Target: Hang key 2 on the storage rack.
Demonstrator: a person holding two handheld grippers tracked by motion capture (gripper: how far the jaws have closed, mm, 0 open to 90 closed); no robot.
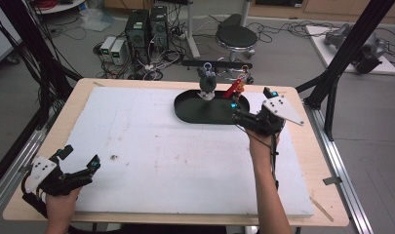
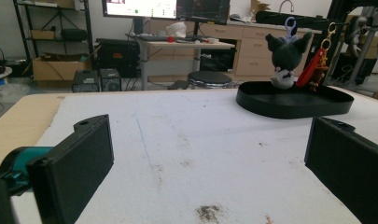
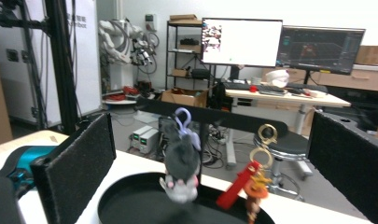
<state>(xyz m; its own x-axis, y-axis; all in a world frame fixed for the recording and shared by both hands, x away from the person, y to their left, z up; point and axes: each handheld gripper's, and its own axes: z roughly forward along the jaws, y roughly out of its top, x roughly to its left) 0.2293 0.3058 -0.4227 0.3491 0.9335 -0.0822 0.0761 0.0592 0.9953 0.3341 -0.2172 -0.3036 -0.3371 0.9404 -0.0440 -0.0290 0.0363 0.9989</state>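
Right tongs [image 1: 235, 111]: jaws spread wide, nothing between them and nothing touched; held at the near right rim of the black tray [image 1: 185, 113].
Left tongs [image 1: 80, 163]: jaws wide apart and empty, low over the white foam board [image 1: 151, 151] at the near left corner of the desk [image 1: 83, 87].
Plush keychain [image 1: 206, 83]: dark, with a pale face and a lilac clip, upright at the far side of the tray; in the right gripper view it stands ahead of the right tongs, between the lines of the two jaws, well clear of both.
Red keychain [image 1: 234, 88]: leaning just to the right of the plush keychain, gold rings at its top.
Distance from left tongs: tray and both keychains are well apart from them, far across the board.
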